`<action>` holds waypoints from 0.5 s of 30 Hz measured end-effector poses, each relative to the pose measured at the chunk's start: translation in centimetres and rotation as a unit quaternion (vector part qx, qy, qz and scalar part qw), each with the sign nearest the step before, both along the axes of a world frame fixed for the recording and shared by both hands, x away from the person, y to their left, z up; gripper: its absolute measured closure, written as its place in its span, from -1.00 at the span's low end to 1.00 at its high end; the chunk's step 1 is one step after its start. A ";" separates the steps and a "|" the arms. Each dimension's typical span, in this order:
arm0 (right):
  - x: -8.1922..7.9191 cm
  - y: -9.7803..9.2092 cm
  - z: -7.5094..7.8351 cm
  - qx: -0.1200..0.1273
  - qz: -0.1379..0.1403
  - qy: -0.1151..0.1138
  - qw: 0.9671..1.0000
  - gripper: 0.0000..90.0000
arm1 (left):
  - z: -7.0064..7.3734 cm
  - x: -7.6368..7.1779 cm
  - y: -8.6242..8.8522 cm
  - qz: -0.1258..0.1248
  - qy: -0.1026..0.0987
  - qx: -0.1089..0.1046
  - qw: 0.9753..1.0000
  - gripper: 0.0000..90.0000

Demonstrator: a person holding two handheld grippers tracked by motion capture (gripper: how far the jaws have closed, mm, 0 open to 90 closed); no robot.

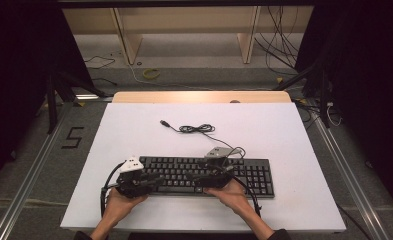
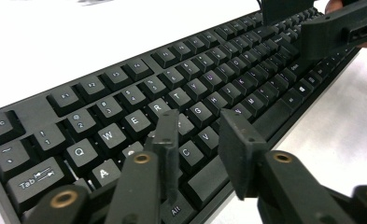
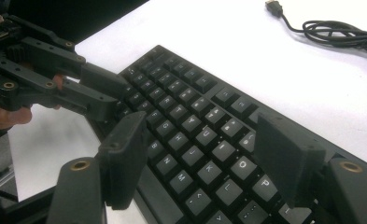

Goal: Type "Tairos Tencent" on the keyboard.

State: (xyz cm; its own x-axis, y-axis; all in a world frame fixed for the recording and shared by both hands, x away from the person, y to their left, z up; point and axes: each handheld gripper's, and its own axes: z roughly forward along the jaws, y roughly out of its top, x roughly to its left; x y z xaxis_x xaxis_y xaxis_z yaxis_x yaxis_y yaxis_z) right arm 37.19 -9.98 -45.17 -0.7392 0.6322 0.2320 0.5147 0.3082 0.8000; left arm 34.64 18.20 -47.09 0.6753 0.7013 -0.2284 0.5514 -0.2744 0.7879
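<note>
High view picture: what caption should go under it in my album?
Two hand-held grippers hover over a black keyboard on a white table.

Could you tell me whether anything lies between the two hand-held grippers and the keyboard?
Nothing visible does. The left hand-held gripper hangs open directly over the keyboard near the C and V keys, and the right hand-held gripper is open above the letter keys further along. The coiled cable lies behind the keyboard, out of the way.
</note>
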 end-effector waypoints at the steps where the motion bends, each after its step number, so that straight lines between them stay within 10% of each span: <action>1: 0.0 0.0 0.0 0.002 0.000 0.000 1.000 -0.21 | 0.0 0.0 0.0 -0.001 0.000 0.000 1.000 0.55; 15: -0.2 -0.1 0.2 0.003 0.001 -0.004 1.000 -0.23 | -0.2 0.0 -0.5 -0.016 -0.001 0.011 1.000 0.84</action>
